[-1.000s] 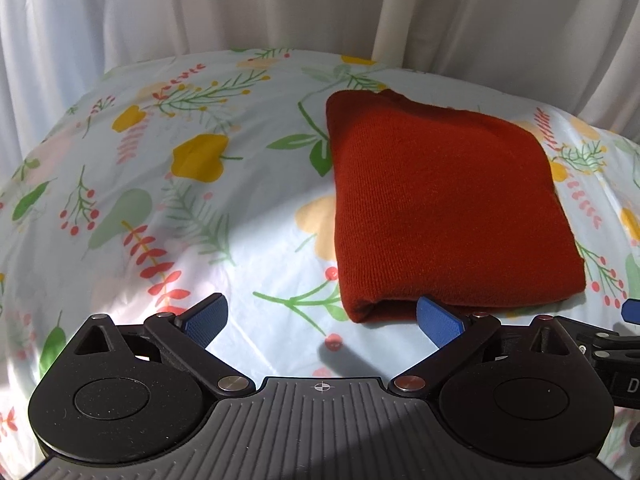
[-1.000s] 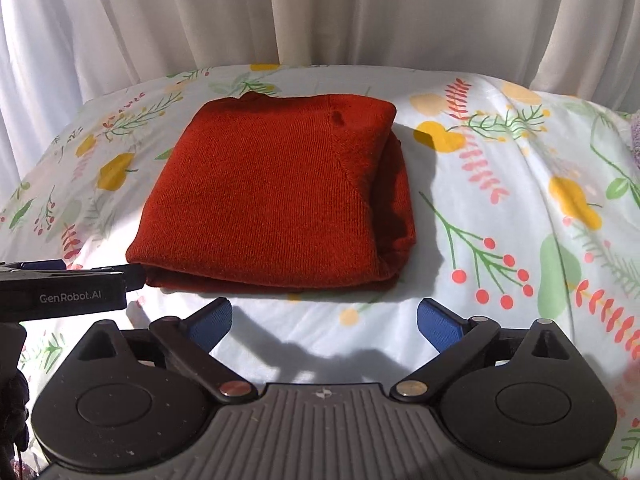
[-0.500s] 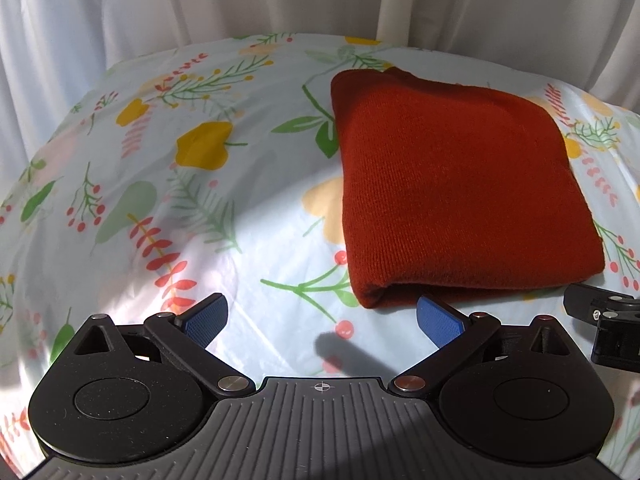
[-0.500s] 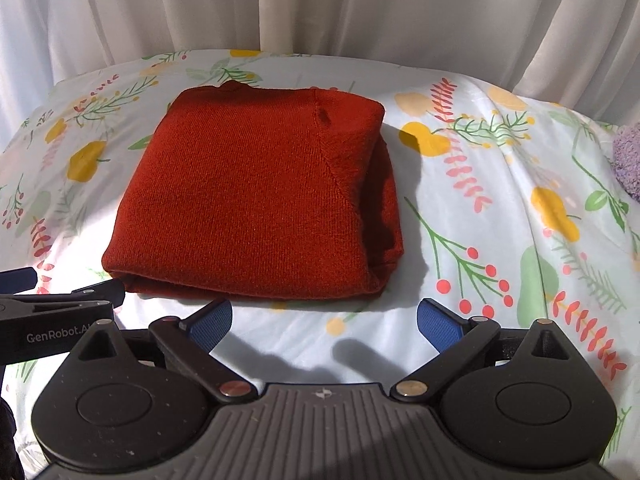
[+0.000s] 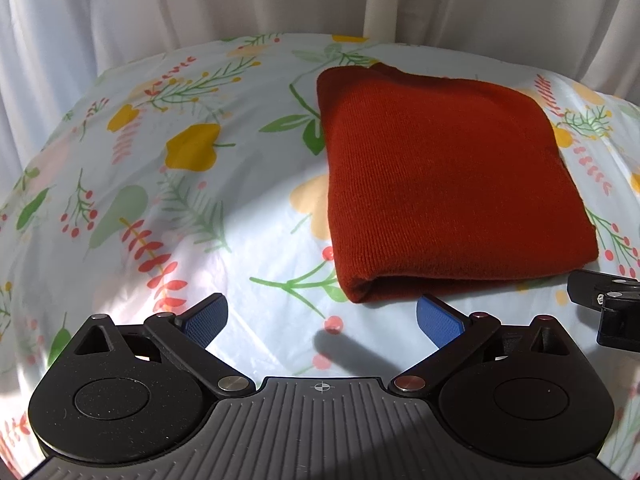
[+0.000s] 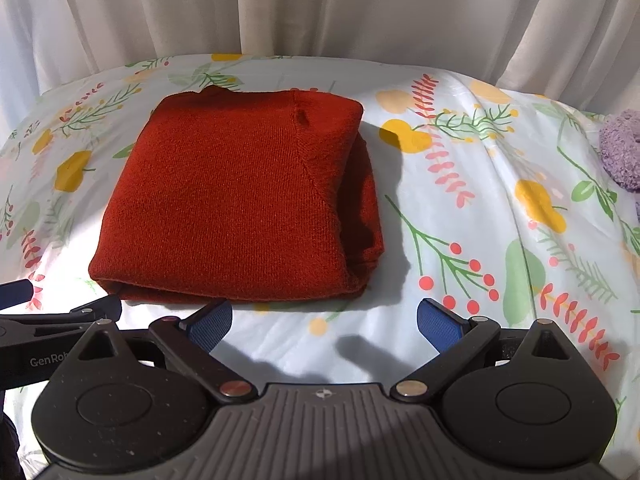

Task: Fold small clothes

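A rust-red knit garment [image 5: 448, 188] lies folded into a thick rectangle on the floral sheet [image 5: 160, 200]; it also shows in the right wrist view [image 6: 236, 208]. My left gripper [image 5: 322, 318] is open and empty, just in front of the garment's near-left corner. My right gripper [image 6: 325, 320] is open and empty, in front of the garment's near-right edge. Neither touches the cloth. Part of the right gripper shows at the left wrist view's right edge [image 5: 608, 308], and the left gripper at the right wrist view's left edge [image 6: 52, 328].
White curtains [image 6: 320, 4] hang behind the surface. A fuzzy purple item [image 6: 622, 148] lies at the far right edge of the sheet [image 6: 480, 220].
Both grippers have drawn back and up from the folded garment, which now sits slightly farther away. Both stayed open. The garment has not moved.
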Demonstrator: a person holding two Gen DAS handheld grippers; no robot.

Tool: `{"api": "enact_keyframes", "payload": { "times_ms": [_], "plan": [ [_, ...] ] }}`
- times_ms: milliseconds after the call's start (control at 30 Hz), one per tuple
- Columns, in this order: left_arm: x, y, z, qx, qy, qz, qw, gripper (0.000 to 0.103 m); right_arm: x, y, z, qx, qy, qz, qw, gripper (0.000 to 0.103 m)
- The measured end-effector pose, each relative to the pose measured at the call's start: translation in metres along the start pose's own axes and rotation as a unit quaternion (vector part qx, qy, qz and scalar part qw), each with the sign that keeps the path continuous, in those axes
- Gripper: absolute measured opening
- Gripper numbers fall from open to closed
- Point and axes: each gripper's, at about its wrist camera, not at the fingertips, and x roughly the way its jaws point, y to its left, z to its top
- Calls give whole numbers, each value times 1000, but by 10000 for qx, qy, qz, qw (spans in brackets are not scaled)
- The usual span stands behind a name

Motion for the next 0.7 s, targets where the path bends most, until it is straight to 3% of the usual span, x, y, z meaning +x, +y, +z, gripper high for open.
{"api": "enact_keyframes", "payload": {
  "times_ms": [700],
  "plan": [
    [-1, -1, -2, -15, 58, -129, 9999, 103, -5, -3, -3, 18, -46, -28, 10000, 99]
  ]
}}
